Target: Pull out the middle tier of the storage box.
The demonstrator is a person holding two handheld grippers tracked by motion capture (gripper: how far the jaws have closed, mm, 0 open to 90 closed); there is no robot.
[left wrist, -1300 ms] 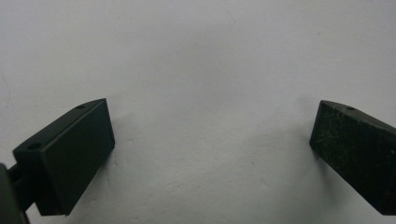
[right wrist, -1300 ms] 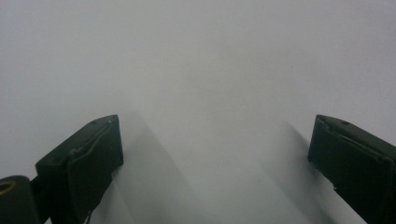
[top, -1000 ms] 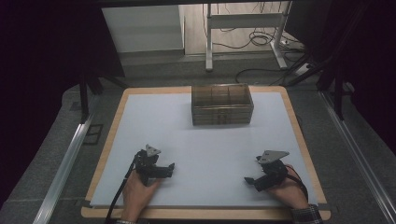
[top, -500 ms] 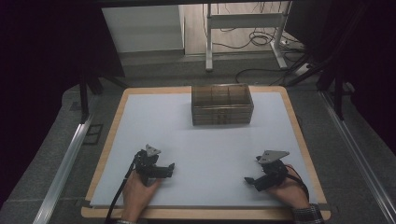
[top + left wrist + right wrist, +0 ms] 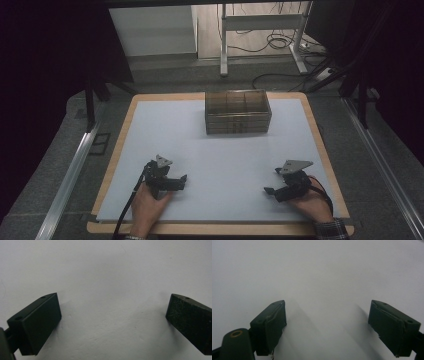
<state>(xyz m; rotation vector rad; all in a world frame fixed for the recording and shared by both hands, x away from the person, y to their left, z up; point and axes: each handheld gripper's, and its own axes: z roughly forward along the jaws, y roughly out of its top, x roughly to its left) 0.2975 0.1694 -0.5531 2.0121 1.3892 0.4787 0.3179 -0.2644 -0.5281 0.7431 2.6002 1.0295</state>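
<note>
My left gripper [image 5: 181, 182] rests low on the white sheet [image 5: 225, 150] near the front left, held by a hand, jaws pointing right. Its jaws stand wide apart over bare white surface in the left gripper view [image 5: 113, 298], nothing between them. My right gripper [image 5: 272, 181] lies near the front right, jaws pointing left. They have just been closing a little, and still stand open over bare sheet [image 5: 328, 303] with nothing between them. A brown see-through compartment box [image 5: 238, 112] stands at the far middle of the sheet, well away from both grippers.
The sheet lies on a wooden board [image 5: 320, 145] on a grey table. Metal rails [image 5: 70, 170] run along both sides. Beyond the far edge are a white frame's legs [image 5: 223, 40] and cables on the floor.
</note>
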